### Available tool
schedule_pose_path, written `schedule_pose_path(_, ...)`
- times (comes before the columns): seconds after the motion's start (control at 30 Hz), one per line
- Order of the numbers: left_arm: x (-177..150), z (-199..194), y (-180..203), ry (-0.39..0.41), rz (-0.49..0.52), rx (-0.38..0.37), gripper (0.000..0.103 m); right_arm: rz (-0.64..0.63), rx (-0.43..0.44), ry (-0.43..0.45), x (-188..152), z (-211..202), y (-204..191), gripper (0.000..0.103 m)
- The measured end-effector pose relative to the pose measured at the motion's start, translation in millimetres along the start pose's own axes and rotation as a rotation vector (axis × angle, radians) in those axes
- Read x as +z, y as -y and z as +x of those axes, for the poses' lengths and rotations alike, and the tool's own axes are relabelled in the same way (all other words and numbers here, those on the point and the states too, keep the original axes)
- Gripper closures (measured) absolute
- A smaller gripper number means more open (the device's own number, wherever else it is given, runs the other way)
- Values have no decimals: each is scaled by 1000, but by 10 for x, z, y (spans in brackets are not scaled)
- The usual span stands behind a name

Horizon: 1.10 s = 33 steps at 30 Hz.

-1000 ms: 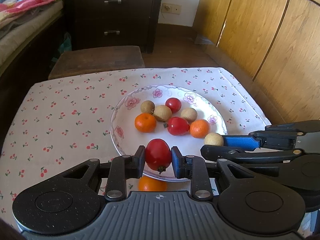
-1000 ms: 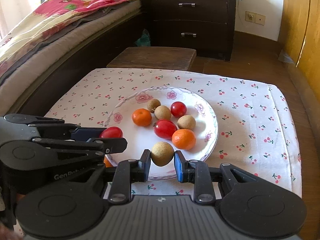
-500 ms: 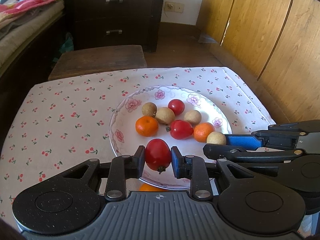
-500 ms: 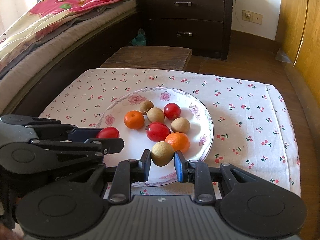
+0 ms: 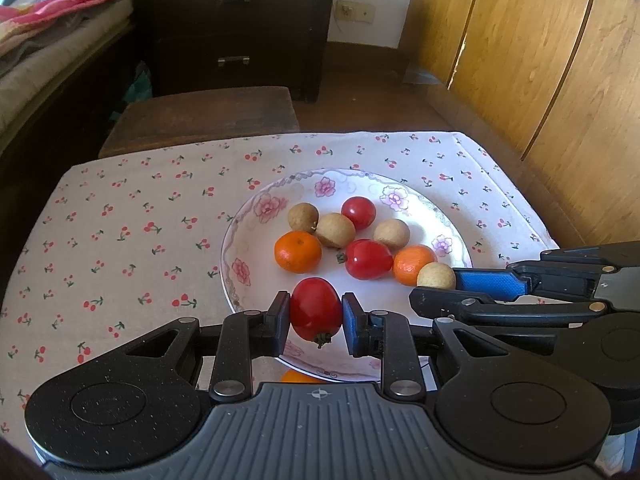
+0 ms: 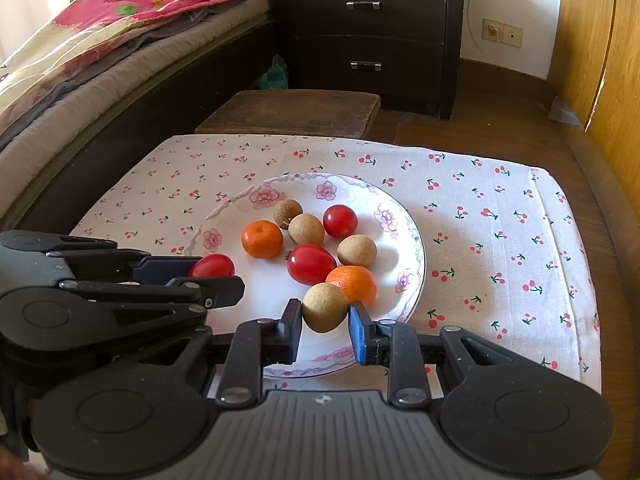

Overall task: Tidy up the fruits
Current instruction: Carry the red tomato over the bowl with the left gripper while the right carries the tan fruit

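Left wrist view: the left gripper point(image 5: 316, 317) is closed around a red tomato point(image 5: 315, 309), held stem down over the near rim of a flowered plate point(image 5: 240, 276) on a cherry-print tablecloth point(image 5: 120, 220). At right, the right gripper point(image 5: 436, 280) pinches a tan longan point(image 5: 436, 276) just beside an orange point(image 5: 414, 264). An orange fruit point(image 5: 300, 377) peeps out under the plate's near edge, mostly hidden.

Right wrist view: the right gripper point(image 6: 325, 318) grips the tan longan point(image 6: 325, 307) at its widest part, over the plate's point(image 6: 416, 256) near side and right next to an orange point(image 6: 354, 284). At left, the left gripper point(image 6: 212, 270) carries the red tomato point(image 6: 212, 266). Loose on the plate are two more tomatoes, three more longans and another orange point(image 6: 262, 239).

Both held fruits look light, round and smooth, so likely to roll or slip. The tomato is probably soft and easily bruised, the longan's shell thin. A gentle squeeze across the middle seems the safest hold.
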<state>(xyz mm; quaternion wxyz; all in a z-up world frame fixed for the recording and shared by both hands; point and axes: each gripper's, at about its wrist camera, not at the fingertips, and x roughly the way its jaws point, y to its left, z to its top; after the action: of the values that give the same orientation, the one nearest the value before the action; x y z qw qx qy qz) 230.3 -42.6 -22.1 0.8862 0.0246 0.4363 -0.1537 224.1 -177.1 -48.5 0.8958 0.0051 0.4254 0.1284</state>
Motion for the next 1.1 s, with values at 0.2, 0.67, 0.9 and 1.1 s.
schedule_pose_path(0.2, 2, 23, 1, -3, -1, 6, 69, 2, -1, -3, -2, 24, 5, 75)
schedule_pose_path(0.67, 7, 87, -23, -8, -14, 19, 69, -1, -8, -7, 10, 76, 8, 75)
schedule_pose_path(0.9, 13, 110, -30, -6, -12, 32, 68, 1, -10, -9, 20, 96, 12, 75)
schedule_pose_path(1.1, 12, 121, -34, -8, -16, 43, 64, 1, -13, -12, 28, 106, 16, 75)
